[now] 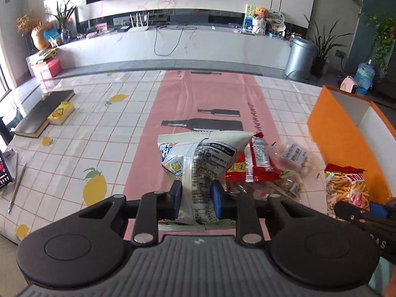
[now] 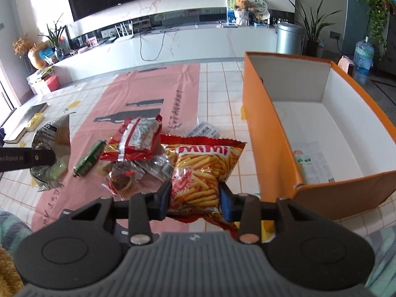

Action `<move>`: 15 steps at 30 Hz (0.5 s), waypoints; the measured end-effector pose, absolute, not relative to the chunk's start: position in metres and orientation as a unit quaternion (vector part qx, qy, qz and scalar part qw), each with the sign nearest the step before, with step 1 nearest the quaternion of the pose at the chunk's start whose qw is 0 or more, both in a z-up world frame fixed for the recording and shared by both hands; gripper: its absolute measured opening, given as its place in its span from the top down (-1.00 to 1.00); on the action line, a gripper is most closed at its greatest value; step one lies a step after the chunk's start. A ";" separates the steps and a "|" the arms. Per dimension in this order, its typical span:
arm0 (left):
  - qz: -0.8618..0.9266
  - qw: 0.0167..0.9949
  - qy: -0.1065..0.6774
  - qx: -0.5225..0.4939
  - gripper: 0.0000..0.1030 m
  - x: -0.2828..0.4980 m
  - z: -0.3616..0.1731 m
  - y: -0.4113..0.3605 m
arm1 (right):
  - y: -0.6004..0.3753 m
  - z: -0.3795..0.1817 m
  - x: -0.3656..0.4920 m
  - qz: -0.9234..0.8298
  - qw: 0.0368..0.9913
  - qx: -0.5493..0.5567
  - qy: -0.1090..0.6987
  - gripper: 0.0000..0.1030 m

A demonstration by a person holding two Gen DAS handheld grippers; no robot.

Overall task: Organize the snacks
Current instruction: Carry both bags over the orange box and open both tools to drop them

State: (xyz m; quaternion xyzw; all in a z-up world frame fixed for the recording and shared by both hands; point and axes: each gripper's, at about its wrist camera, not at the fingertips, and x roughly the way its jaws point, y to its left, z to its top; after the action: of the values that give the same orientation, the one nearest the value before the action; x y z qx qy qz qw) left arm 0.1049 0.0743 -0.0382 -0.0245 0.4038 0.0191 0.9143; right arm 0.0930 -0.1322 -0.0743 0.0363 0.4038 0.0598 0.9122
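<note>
Left wrist view: left gripper (image 1: 195, 199) has its 2 blue pads (image 1: 176, 198) pinched on 1 white snack bag (image 1: 198, 158), gripping its lower half at the back seam; the top fans out above the fingers, the bottom edge hangs below them, clear of the pink mat (image 1: 198, 94).

Right wrist view: right gripper (image 2: 195, 199) is closed on 1 Mimi bag (image 2: 200, 170), pads squeezing its lower part from both sides, the logo end sticking out past the fingertips.

Left on the mat, btw the 2 grippers: 1 red bag (image 2: 138, 136), 1 green roll (image 2: 90, 158) just left of it, 1 clear pack w/ a brown round snack (image 2: 122, 177), plus at least 2 more clear packs, partly hidden, count unsure.

1 orange box (image 2: 269, 128), lid off, stands right of the pile on the checked cloth (image 1: 99, 128); 1 flat pack (image 2: 311, 163) lies inside on its white floor. Mimi bag is just left of the box's near corner, not touching as far as can be seen.
</note>
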 end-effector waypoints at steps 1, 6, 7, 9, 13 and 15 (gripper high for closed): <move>0.016 0.916 0.401 -0.028 0.54 0.102 -0.034 0.073 | -0.134 -0.071 0.091 0.062 0.913 0.040 0.401 0.27; -0.007 0.922 0.387 -0.027 0.57 0.089 -0.018 0.061 | -0.141 -0.054 0.082 0.080 0.917 0.048 0.389 0.27; -0.010 0.922 0.387 -0.025 0.57 0.087 -0.017 0.059 | -0.141 -0.053 0.081 0.083 0.917 0.046 0.387 0.27; -0.022 0.924 0.381 -0.033 0.58 0.082 -0.012 0.054 | -0.143 -0.048 0.077 0.092 0.917 0.052 0.386 0.28; -0.044 0.930 0.363 -0.026 0.58 0.072 0.004 0.038 | -0.151 -0.035 0.067 0.097 0.924 0.050 0.366 0.28; -0.056 0.933 0.354 -0.019 0.58 0.070 0.013 0.027 | -0.159 -0.027 0.063 0.099 0.927 0.055 0.359 0.28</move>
State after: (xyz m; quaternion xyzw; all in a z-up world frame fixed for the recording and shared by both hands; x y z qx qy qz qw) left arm 0.0704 0.0273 0.0127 -0.0194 0.3538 -0.0559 0.9335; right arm 0.0635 -0.1594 -0.0268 0.0553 0.3588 0.0990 0.9265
